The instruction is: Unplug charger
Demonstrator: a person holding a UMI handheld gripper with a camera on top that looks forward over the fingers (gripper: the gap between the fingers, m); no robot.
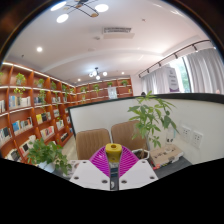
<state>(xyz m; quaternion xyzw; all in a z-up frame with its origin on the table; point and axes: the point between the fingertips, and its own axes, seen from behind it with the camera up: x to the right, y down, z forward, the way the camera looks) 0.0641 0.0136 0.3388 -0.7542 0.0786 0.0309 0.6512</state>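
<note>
Gripper [113, 165] fingers pressing together on small yellow-green charger [113, 150], held aloft between magenta pads [101, 160]. Bookshelves [30, 105] at 9 o'clock holding books; writing unreadable. Potted plant [152, 118] at 2 o'clock.

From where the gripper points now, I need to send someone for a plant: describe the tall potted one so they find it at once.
Start at the white wall to the right of the long bookshelves. The tall potted plant stands in front of that wall, beyond the gripper, beside two tan chairs. Unlike the low bushy plant near the shelves, it rises on slim stems above the chairs.
</note>
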